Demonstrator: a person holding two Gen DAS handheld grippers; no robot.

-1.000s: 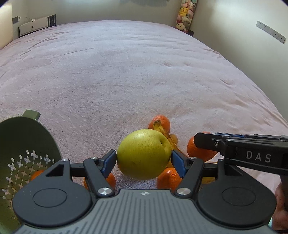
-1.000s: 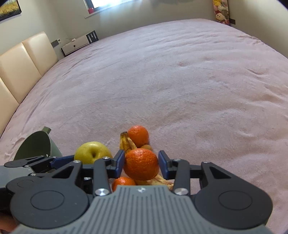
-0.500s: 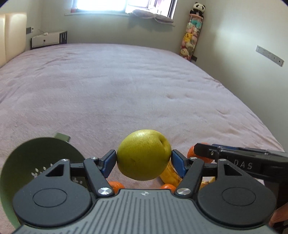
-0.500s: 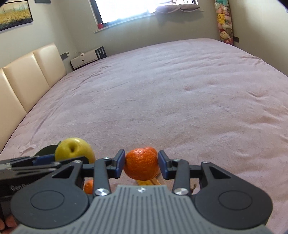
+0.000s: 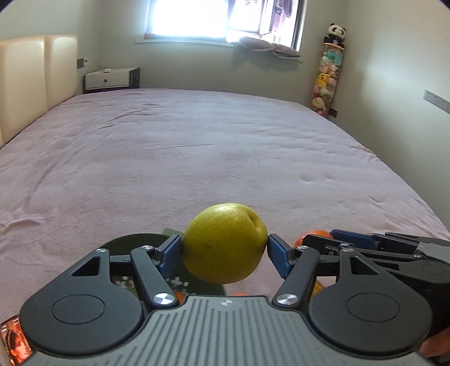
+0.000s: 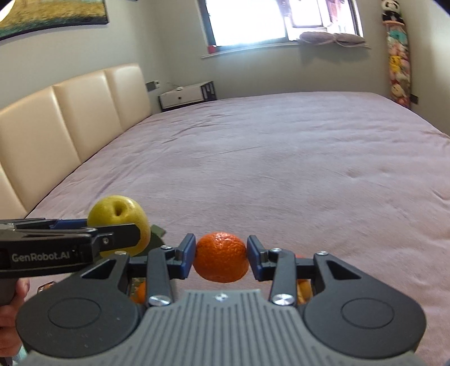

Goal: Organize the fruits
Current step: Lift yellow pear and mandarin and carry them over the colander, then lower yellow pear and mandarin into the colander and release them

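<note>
change: both fruits now lifted off the bed point(image 5: 197, 157) | left gripper point(image 5: 224, 252) clamps pear point(image 5: 225, 242) low centre | right gripper point(image 6: 221, 257) pinches tangerine point(image 6: 221, 256) | next: green colander point(image 5: 135, 242), lower left

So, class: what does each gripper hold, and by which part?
Left gripper: pear, pinched across its widest sides. Right gripper: orange, likewise.

I'm in home bedroom. Big bed point(image 5: 197, 157) with pinkish cover fills my view, cream padded headboard point(image 6: 70, 118) behind it. White nightstand point(image 5: 108, 79) in corner, bright window point(image 5: 213, 19), hanging stack of plush toys point(image 5: 327, 81), framed picture point(image 6: 53, 14) on wall.
</note>
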